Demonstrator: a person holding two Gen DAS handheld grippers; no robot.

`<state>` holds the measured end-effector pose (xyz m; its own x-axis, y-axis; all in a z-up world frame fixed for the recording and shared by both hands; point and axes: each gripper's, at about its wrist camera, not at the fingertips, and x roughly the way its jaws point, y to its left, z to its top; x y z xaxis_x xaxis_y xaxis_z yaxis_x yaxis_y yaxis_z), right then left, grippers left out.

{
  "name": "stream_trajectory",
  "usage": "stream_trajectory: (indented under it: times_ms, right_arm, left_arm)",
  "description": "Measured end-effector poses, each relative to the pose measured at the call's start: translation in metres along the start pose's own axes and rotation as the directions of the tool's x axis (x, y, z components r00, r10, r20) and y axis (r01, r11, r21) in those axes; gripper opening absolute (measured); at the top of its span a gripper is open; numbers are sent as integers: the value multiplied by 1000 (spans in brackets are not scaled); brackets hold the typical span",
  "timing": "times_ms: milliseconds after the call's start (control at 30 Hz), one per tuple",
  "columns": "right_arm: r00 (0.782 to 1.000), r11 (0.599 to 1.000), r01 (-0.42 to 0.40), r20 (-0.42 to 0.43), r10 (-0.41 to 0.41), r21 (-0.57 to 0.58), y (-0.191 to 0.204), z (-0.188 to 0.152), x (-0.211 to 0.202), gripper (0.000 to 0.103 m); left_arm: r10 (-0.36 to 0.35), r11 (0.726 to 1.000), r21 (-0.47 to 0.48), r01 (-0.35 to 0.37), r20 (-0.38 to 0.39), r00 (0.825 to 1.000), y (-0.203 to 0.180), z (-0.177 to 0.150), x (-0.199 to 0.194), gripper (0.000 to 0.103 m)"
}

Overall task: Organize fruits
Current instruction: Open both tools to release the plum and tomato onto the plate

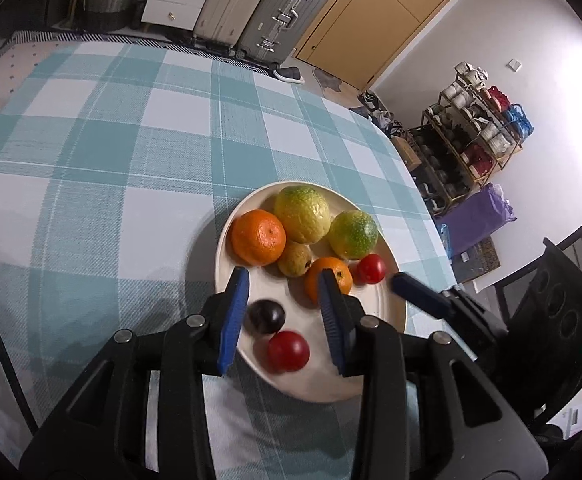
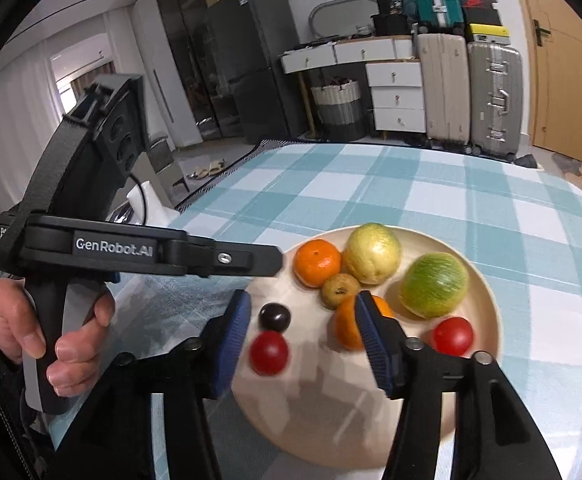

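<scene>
A woven cloth point(image 1: 103, 148) in teal and white checks is covering the table, its coarse weave showing across the left and centre of the left wrist view. Beyond it, along the top, ribbed hard-shell suitcases point(image 1: 275, 12) in beige and silver are standing beside a tan wooden door point(image 1: 375, 24), and a wire shoe rack point(image 1: 471, 132) is leaning at the right against a plain white wall.

A round, smooth cream ceramic plate point(image 1: 387, 308) is sitting in the lower centre, carrying the fruits: a dimpled orange mandarin point(image 1: 258, 237), a bumpy yellow-green guava point(image 1: 302, 214), a streaked green round fruit point(image 1: 353, 234), a small brownish pear-shaped fruit point(image 1: 294, 259), a second orange point(image 1: 315, 280), two glossy red tomatoes point(image 1: 287, 351) and a dark purple plum point(image 1: 266, 316).

The left gripper point(image 1: 283, 284), with ridged blue pads, is hanging released above the plate, gripping nothing. In the right wrist view the right gripper point(image 2: 303, 308) is likewise standing open over the plum point(image 2: 275, 317), clamping nothing, while a hand point(image 2: 47, 332) at the left edge is gripping the other tool's black handle
</scene>
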<state>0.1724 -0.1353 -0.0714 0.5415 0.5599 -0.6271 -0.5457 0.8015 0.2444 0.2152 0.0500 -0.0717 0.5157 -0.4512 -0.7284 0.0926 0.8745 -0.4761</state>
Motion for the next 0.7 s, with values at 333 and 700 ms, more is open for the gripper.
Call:
stream_trajectory:
  times_ms: [333,700]
  right_arm:
    - [995,994,83,46,-86,72,-21,-22,-51,75]
    - [989,990,98,104,-108,101,-17,-37,-94,87]
  left_arm:
    - [119,989,90,-121,27,993,-28,-35,-25,37]
    - [206,965,144,-217,90,974,-58,-66,-51,58]
